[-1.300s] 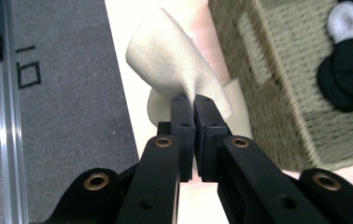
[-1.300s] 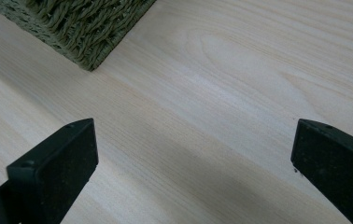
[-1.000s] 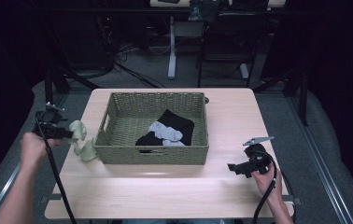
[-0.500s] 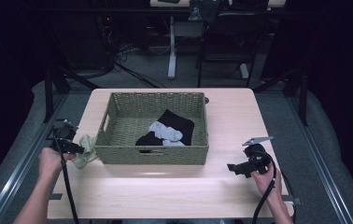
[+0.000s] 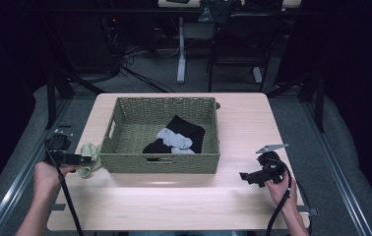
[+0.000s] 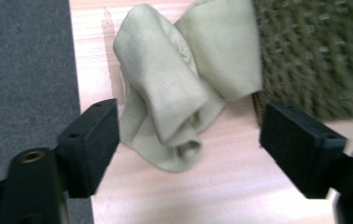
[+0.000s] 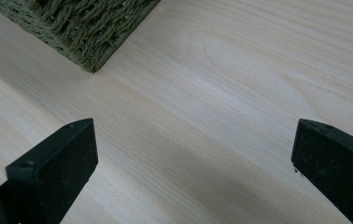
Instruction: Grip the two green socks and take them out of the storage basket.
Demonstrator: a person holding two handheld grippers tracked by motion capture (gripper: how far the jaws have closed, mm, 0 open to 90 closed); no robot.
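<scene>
Beside the wicker basket (image 5: 159, 142), on the table (image 5: 174, 206), lay the pale green sock (image 6: 174, 93), just released: the left gripper (image 6: 188, 135) had just been opening, empty. Right gripper (image 7: 193, 154) gaped idle. Black and grey socks (image 5: 176, 137) remained inside.

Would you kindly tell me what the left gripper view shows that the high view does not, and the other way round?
Left gripper view alone: the folds of the pale green sock seen close, lying loose between the left gripper's open pads, which have just been opening. High view alone: the black and grey socks inside the basket, and the right gripper over the bare table. Both share the sock beside the basket's wall.
</scene>
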